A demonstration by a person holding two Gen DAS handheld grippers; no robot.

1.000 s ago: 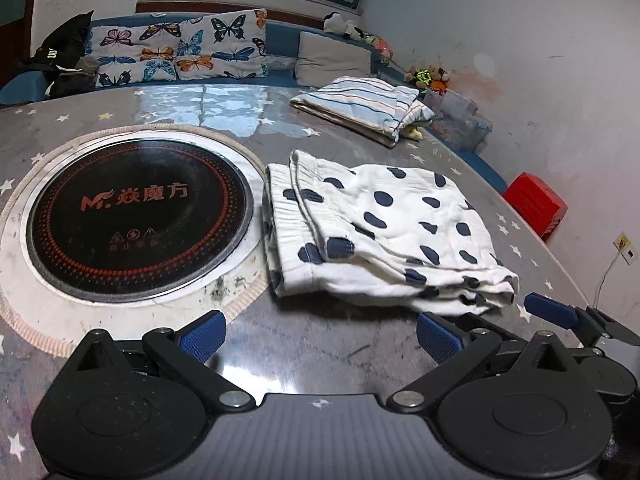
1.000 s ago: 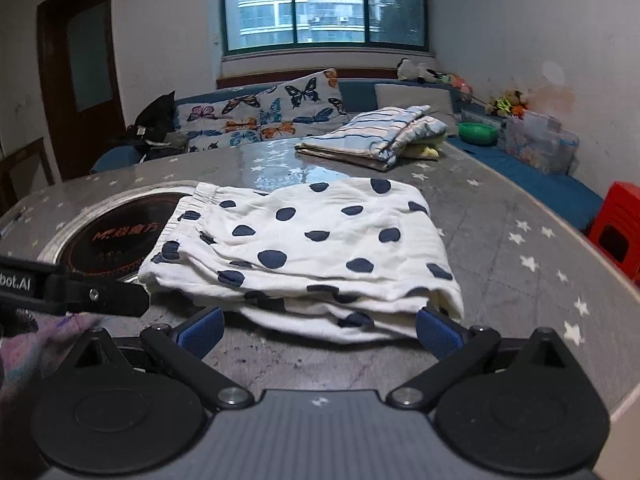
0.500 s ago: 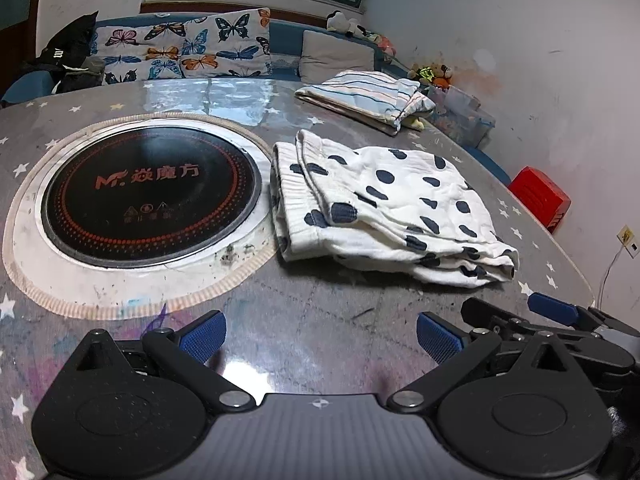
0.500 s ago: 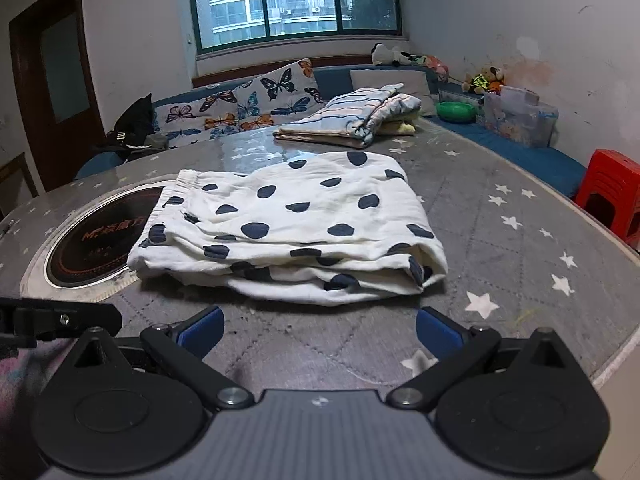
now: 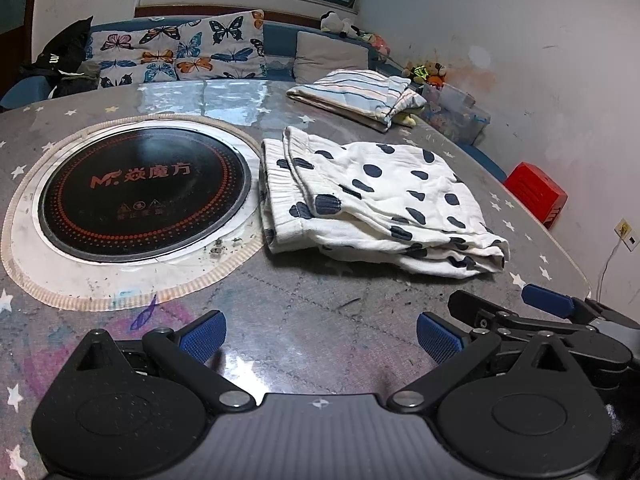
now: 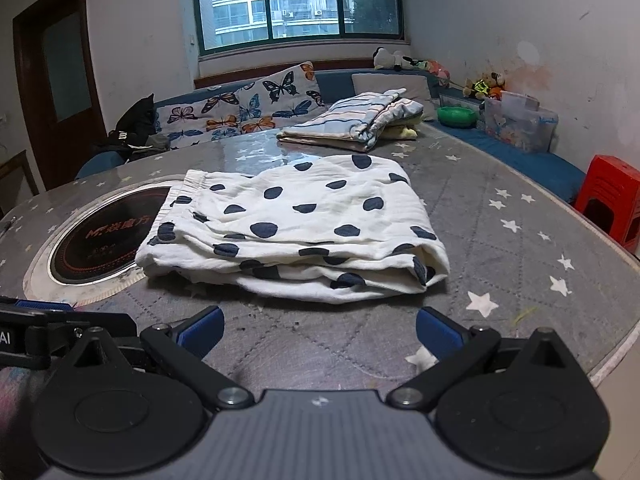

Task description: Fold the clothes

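White shorts with dark blue dots (image 5: 380,204) lie folded on the grey star-patterned table (image 5: 304,320), right of the round black cooktop (image 5: 140,188). They also show in the right wrist view (image 6: 296,232), folded in layers. My left gripper (image 5: 320,338) is open and empty, above the table short of the shorts. My right gripper (image 6: 318,334) is open and empty, just in front of the shorts' near edge. The right gripper also shows at the lower right of the left wrist view (image 5: 560,320).
A folded striped garment (image 6: 352,120) lies at the table's far side. A butterfly cushion (image 5: 180,52) and a black bag (image 5: 60,60) sit on the bench behind. A red stool (image 6: 612,200) stands right of the table. A clear storage box (image 6: 520,124) sits at the back right.
Both grippers have pulled back from the folded shorts toward the table's near edge. The shorts lie still. Both jaws stay open.
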